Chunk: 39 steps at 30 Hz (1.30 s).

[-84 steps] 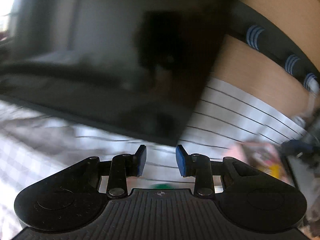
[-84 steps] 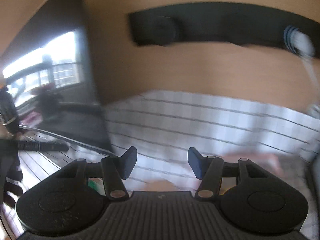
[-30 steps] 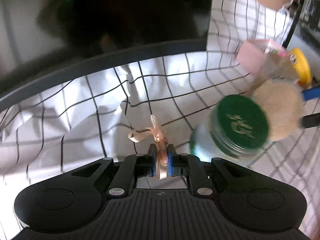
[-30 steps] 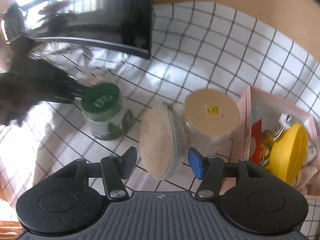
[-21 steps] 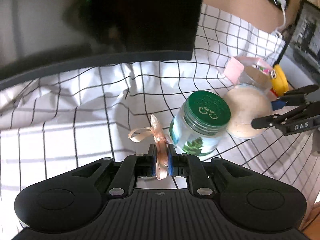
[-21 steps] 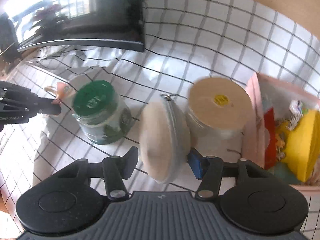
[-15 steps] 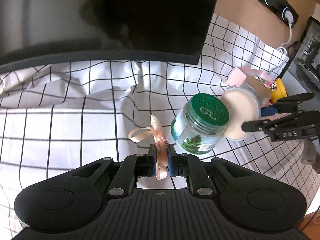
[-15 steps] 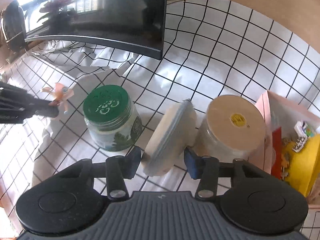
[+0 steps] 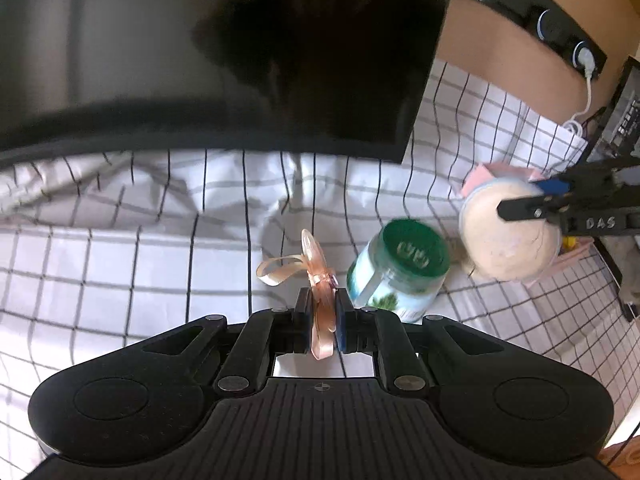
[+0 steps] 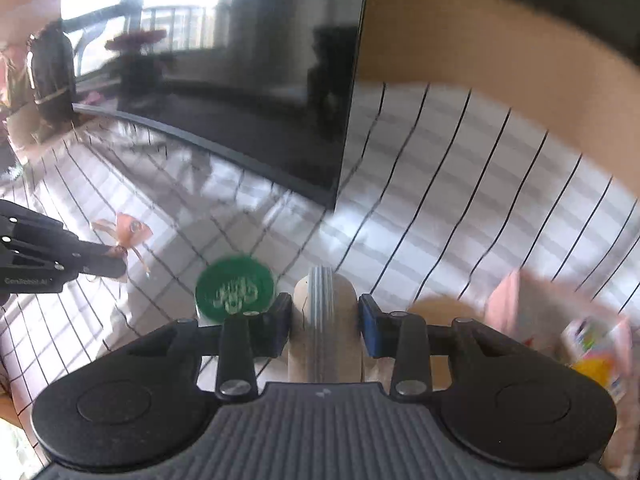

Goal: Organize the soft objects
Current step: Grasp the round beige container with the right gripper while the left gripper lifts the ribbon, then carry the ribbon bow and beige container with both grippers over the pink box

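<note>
Left of the green-lid jar point(image 9: 414, 246), left wrist view: left gripper point(image 9: 324, 316) clamps the peach ribbon point(image 9: 316, 276).

Right of jar, right wrist view: right gripper point(image 10: 324, 320), jaws just closing, squeezes the round cream pouch point(image 10: 322, 320). Risk: pouch slips if squeeze is weak; thin ribbon may slide out.

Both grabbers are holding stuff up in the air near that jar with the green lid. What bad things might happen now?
1. The left gripper pinches only a thin strip of the ribbon bow; it might slide out.
2. The right gripper, whose jaws have just been closing, squeezes the round pouch on its edge; it could twist or pop free.
3. The jar stands close below both; a swing might knock it over.
</note>
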Motion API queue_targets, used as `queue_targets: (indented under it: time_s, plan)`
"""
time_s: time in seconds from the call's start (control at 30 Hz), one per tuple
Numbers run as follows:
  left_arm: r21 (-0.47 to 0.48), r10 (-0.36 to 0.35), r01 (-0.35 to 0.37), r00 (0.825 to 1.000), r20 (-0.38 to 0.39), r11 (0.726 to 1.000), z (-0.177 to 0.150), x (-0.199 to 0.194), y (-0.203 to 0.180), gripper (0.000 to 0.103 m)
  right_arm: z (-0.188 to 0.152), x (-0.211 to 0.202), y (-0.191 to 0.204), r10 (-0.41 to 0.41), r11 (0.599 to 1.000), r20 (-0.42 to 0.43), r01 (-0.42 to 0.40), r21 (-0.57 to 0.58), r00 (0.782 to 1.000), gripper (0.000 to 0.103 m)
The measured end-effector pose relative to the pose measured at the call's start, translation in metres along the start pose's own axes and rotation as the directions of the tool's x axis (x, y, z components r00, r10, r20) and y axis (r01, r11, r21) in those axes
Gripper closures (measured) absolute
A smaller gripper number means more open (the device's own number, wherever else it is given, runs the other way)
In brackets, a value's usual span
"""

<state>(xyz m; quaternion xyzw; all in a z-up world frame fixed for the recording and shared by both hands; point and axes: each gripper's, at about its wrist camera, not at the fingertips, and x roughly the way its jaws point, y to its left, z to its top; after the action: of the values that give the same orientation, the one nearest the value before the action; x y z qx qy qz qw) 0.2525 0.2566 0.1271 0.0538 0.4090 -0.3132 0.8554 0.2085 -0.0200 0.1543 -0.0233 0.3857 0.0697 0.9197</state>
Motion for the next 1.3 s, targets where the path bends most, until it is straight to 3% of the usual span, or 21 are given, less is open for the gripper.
queue_targets:
  time_s: [0.3, 0.57, 0.83, 1.03, 1.3]
  plan:
    - [0.04, 0.026, -0.029, 0.998, 0.065, 0.999, 0.033, -0.025, -0.03, 0.089, 0.034, -0.064, -0.019, -0.013, 0.999, 0.179, 0.02, -0.036, 0.984, 0.068]
    - [0.064, -0.017, 0.012, 0.996, 0.085, 0.998, 0.053, -0.022, -0.069, 0.089, 0.036, -0.105, -0.054, -0.058, 0.998, 0.269, 0.059, 0.005, 0.962, 0.067]
    - [0.127, -0.106, 0.095, 0.991, 0.084, 0.987, 0.073, 0.003, -0.127, 0.089, 0.011, -0.141, -0.103, -0.149, 0.988, 0.293, 0.132, 0.077, 0.944, 0.067]
    - [0.178, -0.206, 0.193, 0.977, 0.061, 0.965, 0.086, 0.031, -0.185, 0.089, -0.011, -0.158, -0.144, -0.21, 0.975, 0.291, 0.178, 0.133, 0.933, 0.067]
    - [0.122, -0.323, 0.32, 0.946, 0.001, 0.94, 0.095, 0.09, -0.253, 0.089, -0.045, -0.162, -0.2, -0.258, 0.957, 0.254, 0.211, 0.201, 0.932, 0.067]
